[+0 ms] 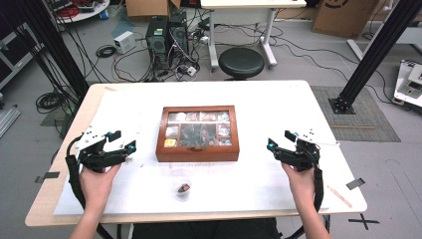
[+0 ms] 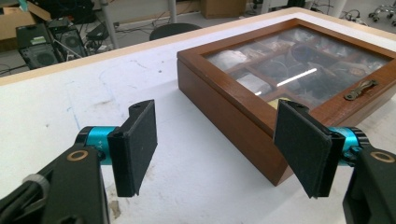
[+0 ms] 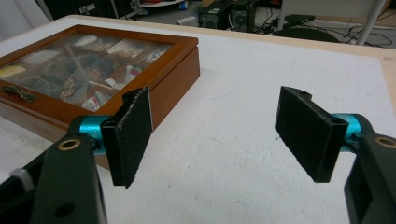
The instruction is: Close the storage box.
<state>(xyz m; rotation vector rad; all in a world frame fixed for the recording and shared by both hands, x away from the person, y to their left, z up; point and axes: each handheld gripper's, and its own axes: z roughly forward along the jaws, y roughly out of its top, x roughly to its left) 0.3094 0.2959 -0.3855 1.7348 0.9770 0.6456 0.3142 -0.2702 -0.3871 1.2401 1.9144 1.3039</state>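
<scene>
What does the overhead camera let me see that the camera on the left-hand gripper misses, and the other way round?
High view alone: the whole table, both hands, the right gripper, and a small clear cup with something brown inside, in front of the wooden box. Left gripper view alone: the left gripper up close, its black pads wide apart with nothing between, plus the brass latch on the box's front. Both: the closed glass-lidded box.

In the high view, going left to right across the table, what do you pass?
Left gripper, open → wooden box with its glass lid shut → right gripper, open. The small clear cup sits in front of the box, so it has no separate place in the order.
</scene>
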